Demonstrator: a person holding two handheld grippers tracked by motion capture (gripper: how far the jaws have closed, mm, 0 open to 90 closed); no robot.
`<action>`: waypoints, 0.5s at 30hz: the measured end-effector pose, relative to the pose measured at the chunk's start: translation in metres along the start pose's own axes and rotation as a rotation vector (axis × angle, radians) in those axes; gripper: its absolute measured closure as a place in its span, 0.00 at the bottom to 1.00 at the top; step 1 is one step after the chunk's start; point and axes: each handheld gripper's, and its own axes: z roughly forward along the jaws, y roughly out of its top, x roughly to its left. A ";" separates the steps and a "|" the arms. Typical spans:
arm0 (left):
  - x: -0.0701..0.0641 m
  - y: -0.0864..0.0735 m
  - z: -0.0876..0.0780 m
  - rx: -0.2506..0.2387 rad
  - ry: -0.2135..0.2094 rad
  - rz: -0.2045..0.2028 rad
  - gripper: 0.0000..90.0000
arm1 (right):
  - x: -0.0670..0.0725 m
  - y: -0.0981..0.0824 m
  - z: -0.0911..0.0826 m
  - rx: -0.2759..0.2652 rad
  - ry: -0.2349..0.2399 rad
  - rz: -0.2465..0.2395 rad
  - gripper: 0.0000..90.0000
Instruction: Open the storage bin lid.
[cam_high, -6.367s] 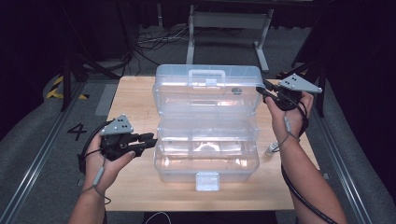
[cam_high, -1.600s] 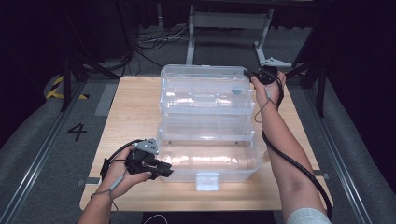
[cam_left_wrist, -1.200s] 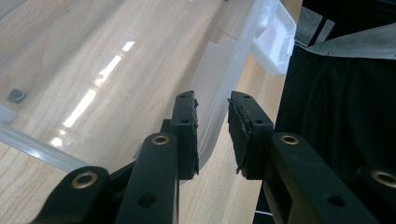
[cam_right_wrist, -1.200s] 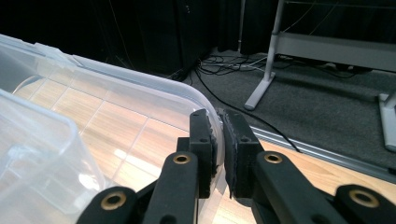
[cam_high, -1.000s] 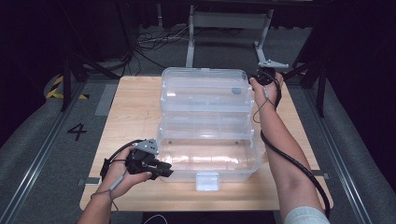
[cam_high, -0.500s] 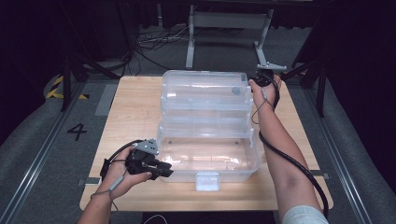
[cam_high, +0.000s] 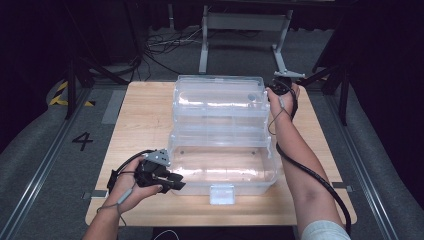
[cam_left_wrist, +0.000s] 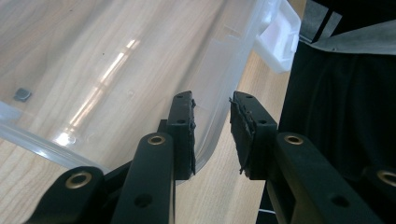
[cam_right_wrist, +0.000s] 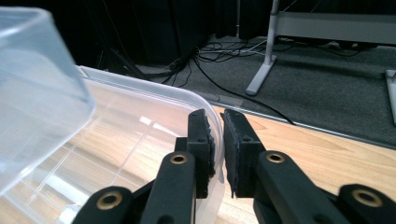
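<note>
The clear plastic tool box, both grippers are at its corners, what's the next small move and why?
Probably draw both grippers back off the clear tool box. The left gripper straddles the near corner wall with a gap showing, and the right gripper sits astride the far rim; both jaws have just been opening, so the box rests on the table.

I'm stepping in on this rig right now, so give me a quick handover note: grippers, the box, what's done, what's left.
Left gripper: at the near left corner of the clear plastic tiered box, jaws just opening, box wall between them with a gap.
Right gripper: at the far right rim, jaws just opening, astride the rim.
Box: spread open in stepped tiers on the wooden table, white latch at the front.
Done: box opened.
Left: probably draw both grippers clear.
</note>
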 end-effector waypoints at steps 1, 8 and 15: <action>0.000 0.000 -0.001 -0.002 -0.007 -0.001 0.77 | 0.000 0.000 -0.001 -0.002 0.001 0.004 0.87; -0.001 0.005 -0.004 -0.018 -0.028 0.011 0.73 | 0.004 0.009 -0.019 -0.036 0.010 -0.009 0.77; -0.002 0.009 -0.009 -0.026 -0.031 0.017 0.70 | 0.009 0.019 -0.047 -0.056 0.044 -0.026 0.70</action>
